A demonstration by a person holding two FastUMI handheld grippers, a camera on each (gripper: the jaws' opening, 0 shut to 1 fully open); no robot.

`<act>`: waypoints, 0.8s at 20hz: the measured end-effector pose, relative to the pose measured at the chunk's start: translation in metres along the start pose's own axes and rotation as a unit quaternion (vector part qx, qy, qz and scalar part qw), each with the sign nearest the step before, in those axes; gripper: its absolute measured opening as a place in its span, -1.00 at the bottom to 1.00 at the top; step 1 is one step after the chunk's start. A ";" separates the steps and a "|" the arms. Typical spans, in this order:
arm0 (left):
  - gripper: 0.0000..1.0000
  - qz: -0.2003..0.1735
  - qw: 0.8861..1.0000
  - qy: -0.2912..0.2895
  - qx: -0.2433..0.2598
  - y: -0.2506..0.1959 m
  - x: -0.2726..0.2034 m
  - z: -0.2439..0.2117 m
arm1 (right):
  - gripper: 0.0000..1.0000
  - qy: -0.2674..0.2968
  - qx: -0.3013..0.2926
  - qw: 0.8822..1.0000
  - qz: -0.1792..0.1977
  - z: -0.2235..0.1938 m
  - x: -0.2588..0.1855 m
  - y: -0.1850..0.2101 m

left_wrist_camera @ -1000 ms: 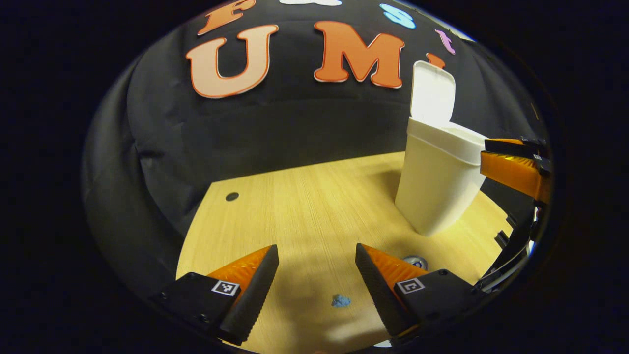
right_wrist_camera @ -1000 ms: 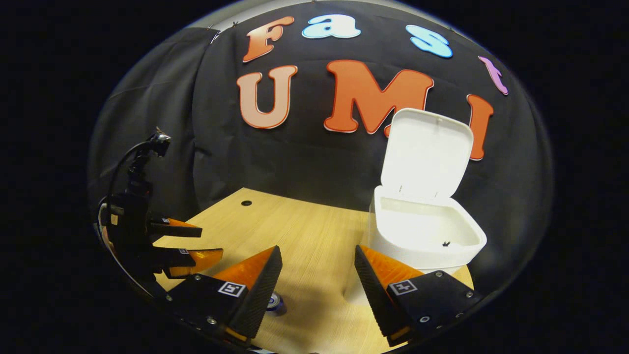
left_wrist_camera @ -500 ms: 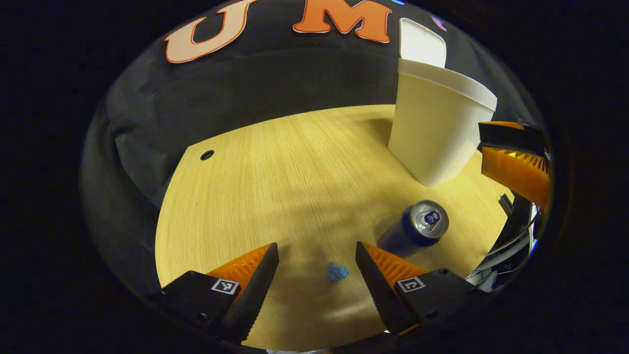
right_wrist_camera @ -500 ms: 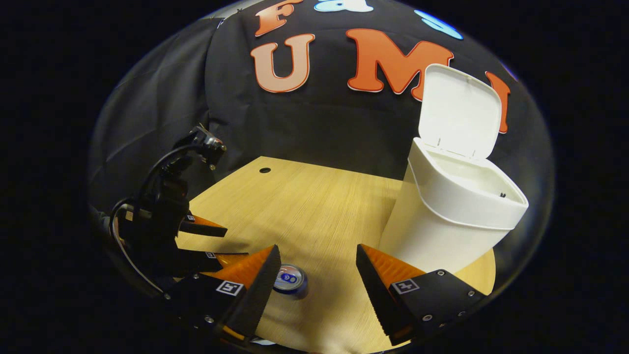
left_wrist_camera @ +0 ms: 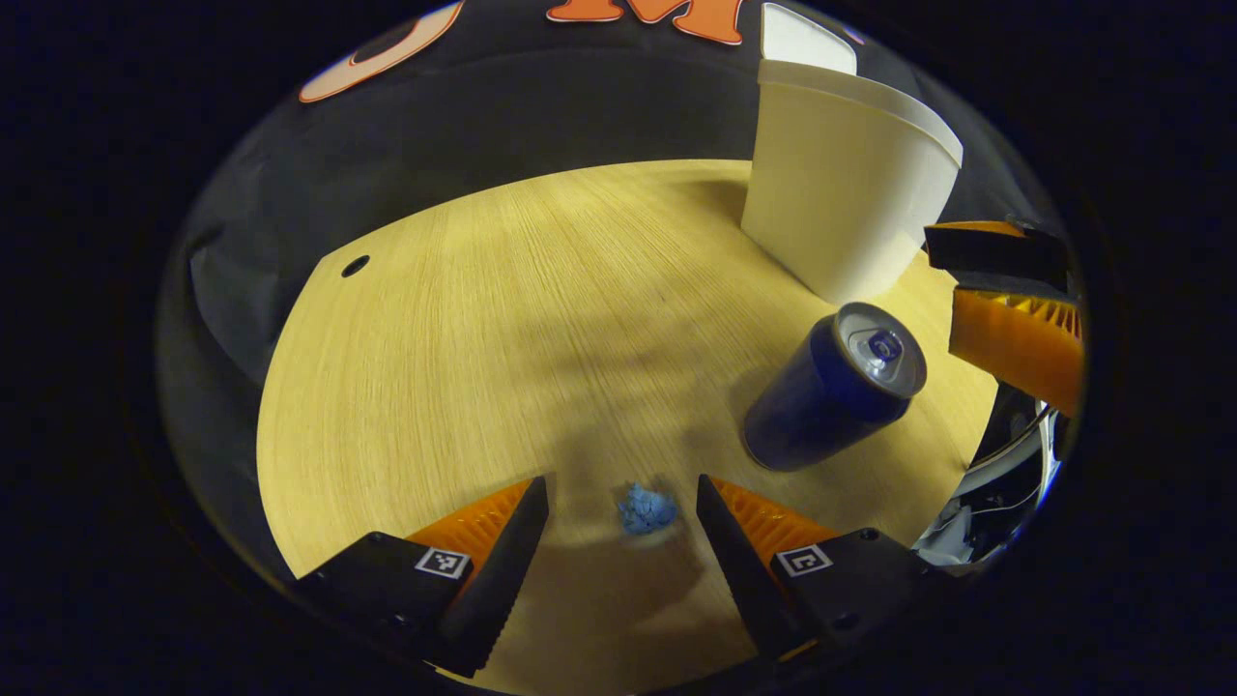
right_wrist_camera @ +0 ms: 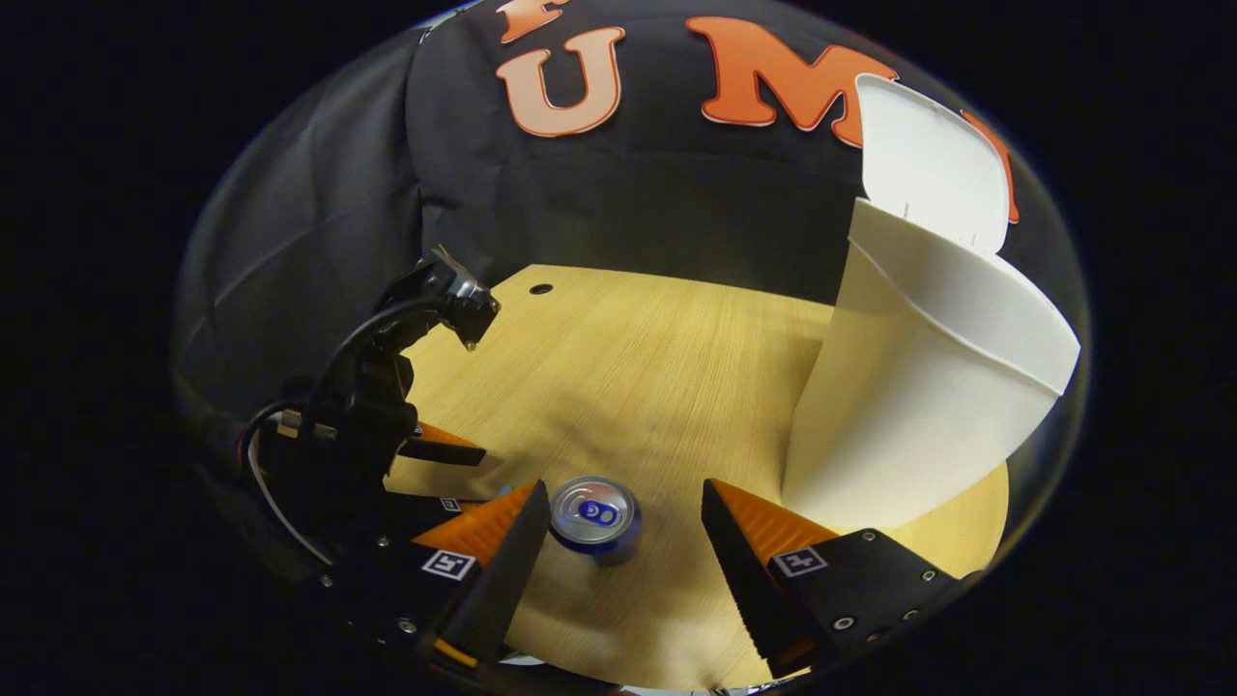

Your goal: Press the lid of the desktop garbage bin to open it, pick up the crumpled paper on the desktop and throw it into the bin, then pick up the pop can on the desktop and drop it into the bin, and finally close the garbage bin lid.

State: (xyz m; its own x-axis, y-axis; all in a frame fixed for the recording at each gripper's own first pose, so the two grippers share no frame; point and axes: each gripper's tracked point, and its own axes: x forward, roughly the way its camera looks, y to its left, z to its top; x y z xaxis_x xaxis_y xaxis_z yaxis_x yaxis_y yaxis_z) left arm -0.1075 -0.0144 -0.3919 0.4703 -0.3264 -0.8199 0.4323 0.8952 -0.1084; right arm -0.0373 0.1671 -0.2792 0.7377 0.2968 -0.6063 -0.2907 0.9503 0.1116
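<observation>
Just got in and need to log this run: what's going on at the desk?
A person holds a tool in each hand over the desk. The white bin stands with its lid up. The open left tool hangs over the blue crumpled paper, and the open right tool over the upright can. Nothing is gripped yet.

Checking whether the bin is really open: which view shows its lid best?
The right gripper view: the bin's lid stands raised above the rim, its broad face visible. The left gripper view catches just a sliver of the lid behind the bin's rim.
</observation>
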 end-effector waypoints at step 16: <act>-0.67 0.028 0.999 -0.001 -0.026 0.024 0.002 -0.005 | 0.96 0.050 -0.030 0.998 0.029 -0.027 0.024 0.020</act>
State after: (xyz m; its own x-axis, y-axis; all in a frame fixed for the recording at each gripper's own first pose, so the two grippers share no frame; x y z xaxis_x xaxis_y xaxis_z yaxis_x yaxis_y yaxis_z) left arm -0.1003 0.0075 -0.3993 0.4943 -0.2759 -0.8244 0.3650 0.9265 -0.0912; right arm -0.0415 0.1910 -0.3129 0.6542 0.3377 -0.6768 -0.3701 0.9233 0.1030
